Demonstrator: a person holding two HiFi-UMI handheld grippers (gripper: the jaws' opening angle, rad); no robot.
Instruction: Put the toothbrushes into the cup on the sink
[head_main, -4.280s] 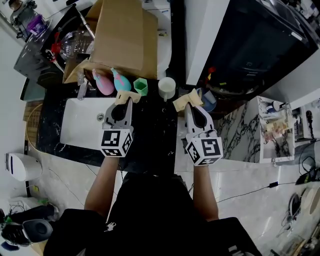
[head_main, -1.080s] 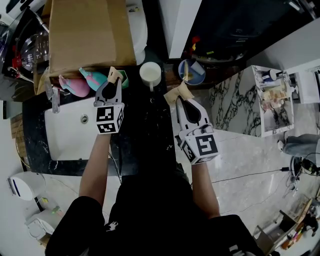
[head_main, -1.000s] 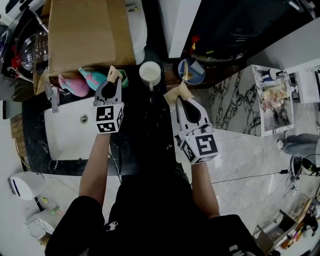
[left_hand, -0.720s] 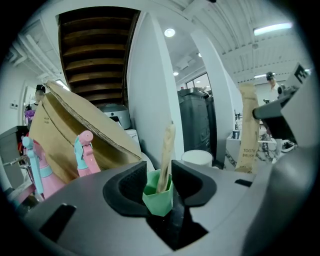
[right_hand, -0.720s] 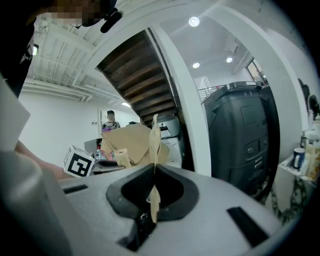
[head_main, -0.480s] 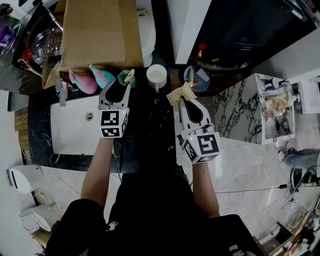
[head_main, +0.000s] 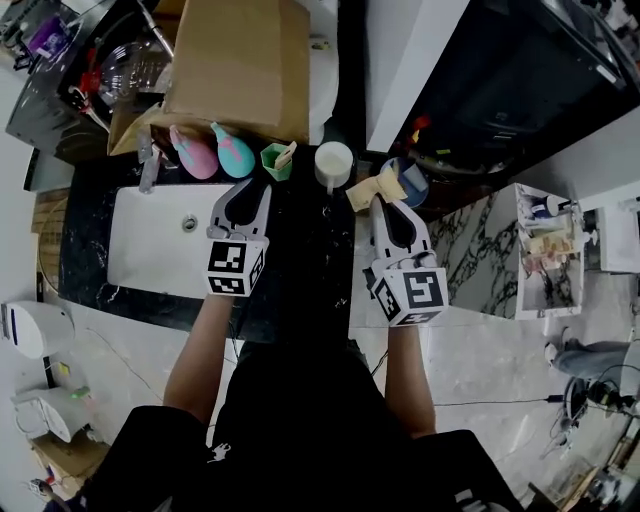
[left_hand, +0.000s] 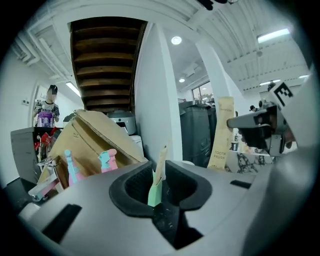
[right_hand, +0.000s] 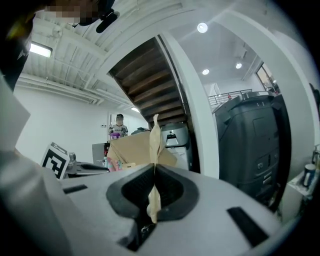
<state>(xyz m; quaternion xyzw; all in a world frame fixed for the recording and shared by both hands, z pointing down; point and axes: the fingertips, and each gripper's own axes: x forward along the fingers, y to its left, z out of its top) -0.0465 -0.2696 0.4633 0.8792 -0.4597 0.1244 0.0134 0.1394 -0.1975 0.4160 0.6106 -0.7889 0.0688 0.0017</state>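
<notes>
Drawn back from the green cup (head_main: 277, 162), the left hand-held gripper (head_main: 246, 188) has left one toothbrush pack (head_main: 287, 152) leaning inside it. Its jaws are closing with nothing between them, and the cup shows just beyond the gap. The right hand-held gripper (head_main: 387, 203) is pinched on a tan toothbrush pack (head_main: 368, 190) that sticks out past its jaws, near a white cup (head_main: 334, 163). Both cups stand on the dark table (head_main: 300, 260) behind the white sink (head_main: 150, 245), beside a pink bottle (head_main: 190, 155) and a teal bottle (head_main: 233, 155).
</notes>
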